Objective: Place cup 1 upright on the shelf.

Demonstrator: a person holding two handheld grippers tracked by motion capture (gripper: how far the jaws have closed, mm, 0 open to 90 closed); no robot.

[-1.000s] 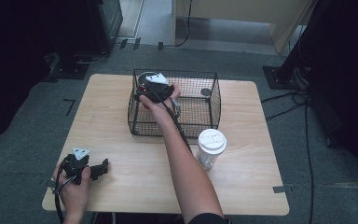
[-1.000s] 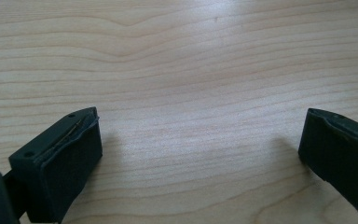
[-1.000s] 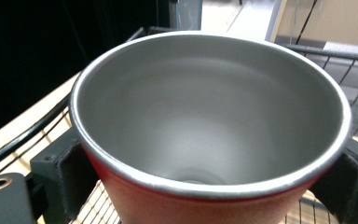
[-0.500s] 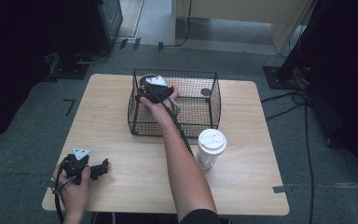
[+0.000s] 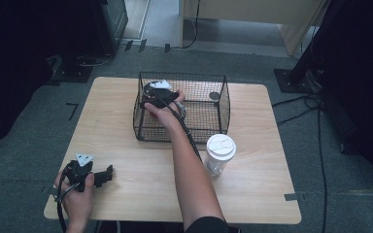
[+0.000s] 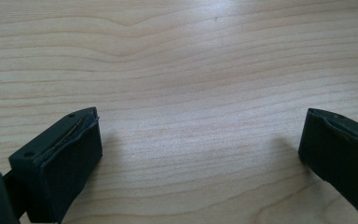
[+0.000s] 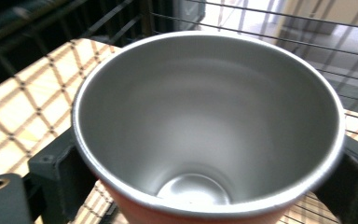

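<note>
Between the jaws of the right gripper point(image 7: 200, 186), inside the wire basket point(image 5: 223, 99), a steel cup point(image 7: 205, 126) with an orange outer wall is seen upright, its mouth open upward. These jaws have just been opening; they flank the cup's sides, and whether the pads press it cannot be told. Well apart, the left gripper point(image 6: 200, 154) is held spread over bare wooden table point(image 6: 191, 70).
</note>
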